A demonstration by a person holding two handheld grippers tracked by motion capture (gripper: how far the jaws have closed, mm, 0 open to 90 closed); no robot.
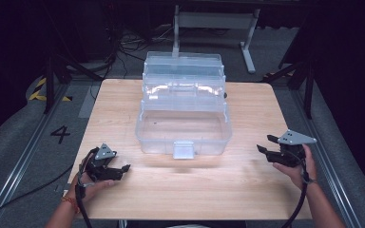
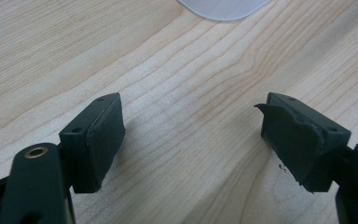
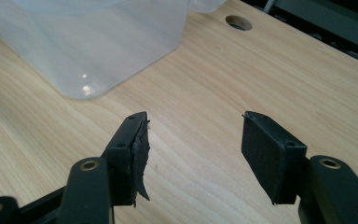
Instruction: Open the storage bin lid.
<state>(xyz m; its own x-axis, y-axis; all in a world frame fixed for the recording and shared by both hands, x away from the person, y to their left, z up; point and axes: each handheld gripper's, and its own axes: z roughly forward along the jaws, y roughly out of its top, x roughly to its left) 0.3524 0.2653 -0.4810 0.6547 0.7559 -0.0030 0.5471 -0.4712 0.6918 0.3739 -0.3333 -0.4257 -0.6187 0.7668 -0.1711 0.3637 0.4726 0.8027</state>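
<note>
A clear plastic box [image 1: 184, 126] with its lid folded back stands open in the middle of the wooden table [image 1: 123, 95]. It looks empty inside. My left gripper [image 1: 123, 170] rests low over the table at the front left, jaws open with only bare wood between them [image 2: 191, 135]. My right gripper [image 1: 264, 145] is held over the table at the front right of the box, its jaws apart with nothing between them [image 3: 193, 140]. A rounded corner of the box [image 3: 98, 51] shows just ahead of the right gripper's left jaw.
The box's front latch [image 1: 184, 149] juts toward me. A round hole [image 3: 238, 22] pierces the tabletop near its far edge. Beyond the table are a metal stand [image 1: 214, 21], cables on the floor and a floor rail on each side.
</note>
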